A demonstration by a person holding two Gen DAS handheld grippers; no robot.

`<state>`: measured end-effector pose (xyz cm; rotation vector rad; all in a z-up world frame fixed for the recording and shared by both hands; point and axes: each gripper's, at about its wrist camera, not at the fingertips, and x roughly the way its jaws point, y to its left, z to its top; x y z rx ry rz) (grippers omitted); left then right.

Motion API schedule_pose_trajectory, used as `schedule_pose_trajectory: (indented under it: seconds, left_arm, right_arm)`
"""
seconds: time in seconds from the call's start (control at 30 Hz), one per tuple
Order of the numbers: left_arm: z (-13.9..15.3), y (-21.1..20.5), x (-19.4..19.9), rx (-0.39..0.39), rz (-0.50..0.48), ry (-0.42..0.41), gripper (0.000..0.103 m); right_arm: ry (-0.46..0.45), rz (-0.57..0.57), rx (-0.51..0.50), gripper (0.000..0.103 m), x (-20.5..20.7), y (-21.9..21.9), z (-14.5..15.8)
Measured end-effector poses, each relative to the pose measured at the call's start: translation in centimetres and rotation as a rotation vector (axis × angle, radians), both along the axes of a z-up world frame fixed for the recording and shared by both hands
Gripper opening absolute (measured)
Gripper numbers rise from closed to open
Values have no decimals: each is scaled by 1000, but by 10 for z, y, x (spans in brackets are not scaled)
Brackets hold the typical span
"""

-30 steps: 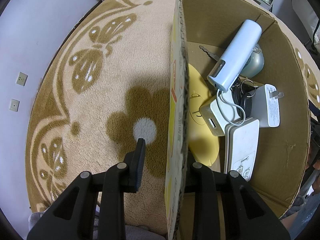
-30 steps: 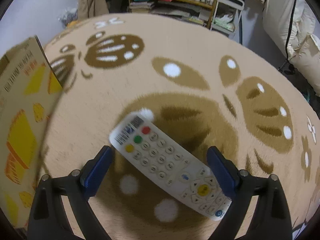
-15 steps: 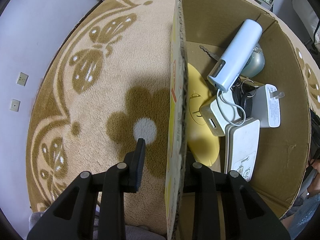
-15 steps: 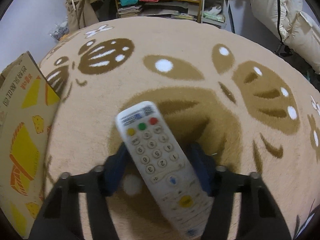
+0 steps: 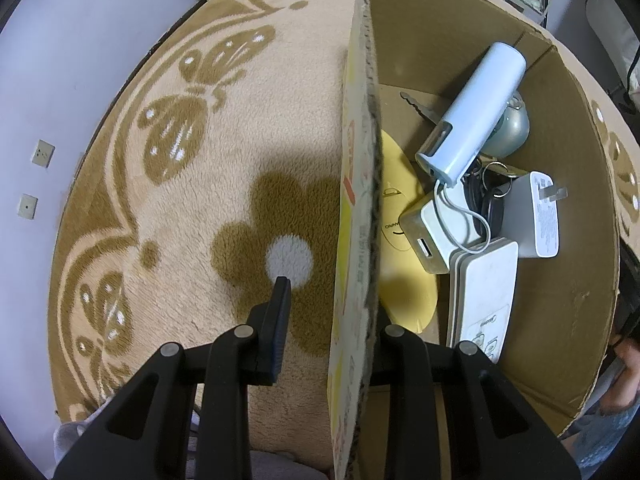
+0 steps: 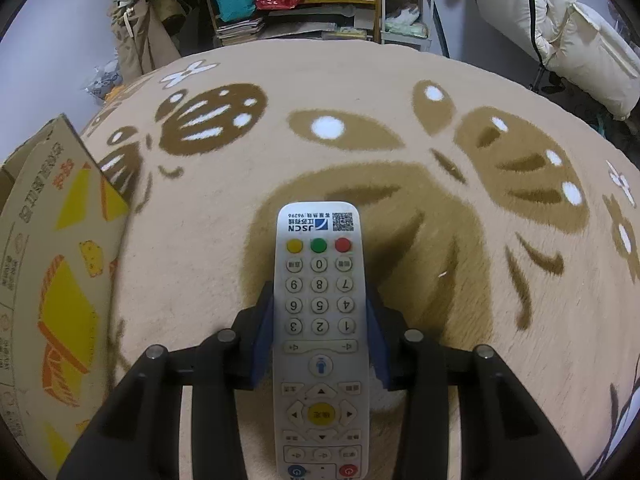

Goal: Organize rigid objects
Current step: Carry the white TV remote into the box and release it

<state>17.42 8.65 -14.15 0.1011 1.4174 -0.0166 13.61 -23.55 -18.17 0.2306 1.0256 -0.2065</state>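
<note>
- From the left wrist we look steeply down along the fingers, close above the cardboard box (image 5: 362, 208), whose wall splits the view: rug (image 5: 224, 152) to the left, box interior to the right.
- From the right wrist we look forward and lower across the rug (image 6: 400, 92) toward shelves (image 6: 304, 0).
- Both views share the box (image 6: 52, 248) and the rug.

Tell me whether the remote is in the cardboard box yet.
Not yet. The remote is clamped between the right gripper fingers above the rug, with the cardboard box off to its left.
</note>
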Motion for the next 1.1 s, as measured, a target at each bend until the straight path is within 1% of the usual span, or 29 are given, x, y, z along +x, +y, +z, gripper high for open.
schedule_pose_trajectory:
  seconds: [0.13, 0.33, 0.43, 0.7, 0.83, 0.97, 1.1]
  left_arm:
    - [-1, -2, 0, 16, -11, -3, 27]
    - [-1, -1, 1, 9, -5, 0, 27]
    - [0, -1, 1, 10, -6, 0, 27]
    - [0, -1, 1, 11, -7, 0, 27]
    - [0, -2, 1, 11, -6, 0, 27]
    - [-1, -2, 1, 13, -8, -1, 27]
    - [-1, -2, 1, 11, -7, 0, 27]
  right_arm:
    - [-27, 31, 30, 44, -4, 10, 8]
    - [-53, 86, 26, 44, -4, 31, 18]
    - [-93, 99, 11, 44, -6, 39, 29]
    - [-175, 156, -11, 44, -3, 58, 70]
    - [-231, 170, -16, 44, -1, 68, 99]
    - [-270, 185, -3, 44, 1, 80, 124]
    - [-312, 200, 18, 44, 5, 95, 139]
